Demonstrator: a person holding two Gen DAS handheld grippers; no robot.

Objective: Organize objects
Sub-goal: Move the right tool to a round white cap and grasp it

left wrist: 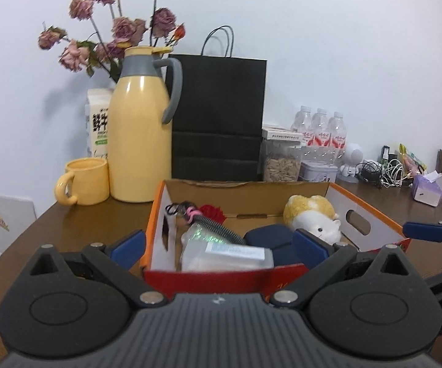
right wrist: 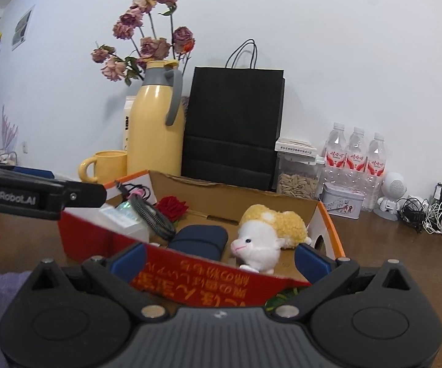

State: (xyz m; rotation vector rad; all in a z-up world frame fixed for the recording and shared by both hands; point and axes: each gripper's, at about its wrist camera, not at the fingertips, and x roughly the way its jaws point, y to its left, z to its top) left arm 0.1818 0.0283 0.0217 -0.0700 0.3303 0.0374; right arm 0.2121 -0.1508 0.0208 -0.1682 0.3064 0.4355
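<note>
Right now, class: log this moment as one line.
left gripper: open | right gripper: open | cardboard box: holds plush toy

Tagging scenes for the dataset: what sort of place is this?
Probably a home or small-office side table against a wall: a yellow thermos jug with matching mug, a cardboard box of odds and ends, and tangled charger cables.

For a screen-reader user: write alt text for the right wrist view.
An open gripper hangs at the near red wall of a cardboard box holding a plush toy, a dark case, a red rose and a clear bottle. Behind stand a yellow jug, a mug, a black bag and water bottles.
</note>
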